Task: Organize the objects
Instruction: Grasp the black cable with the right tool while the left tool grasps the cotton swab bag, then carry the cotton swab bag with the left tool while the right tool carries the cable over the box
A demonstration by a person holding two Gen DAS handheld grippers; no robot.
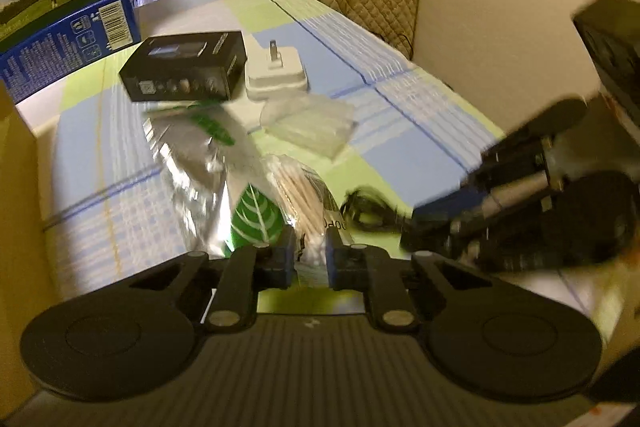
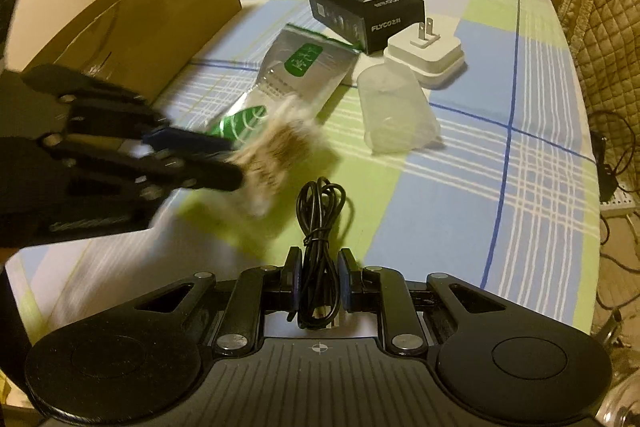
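Beside the checked tablecloth (image 2: 520, 187) a cardboard box (image 2: 160, 15) is standing open. The left gripper (image 1: 308, 259) is pinching a cotton-swab packet (image 1: 302, 195) off the cloth; the right gripper (image 2: 318, 279) is closing around a coiled black cable (image 2: 320, 211). Next, probably, both are going boxward.

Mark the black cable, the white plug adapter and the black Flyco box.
black cable (image 2: 320, 223), right wrist view, on the tied middle of the bundle.
white plug adapter (image 2: 430, 61), right wrist view, on its top face.
black Flyco box (image 2: 368, 11), right wrist view, on its top face.
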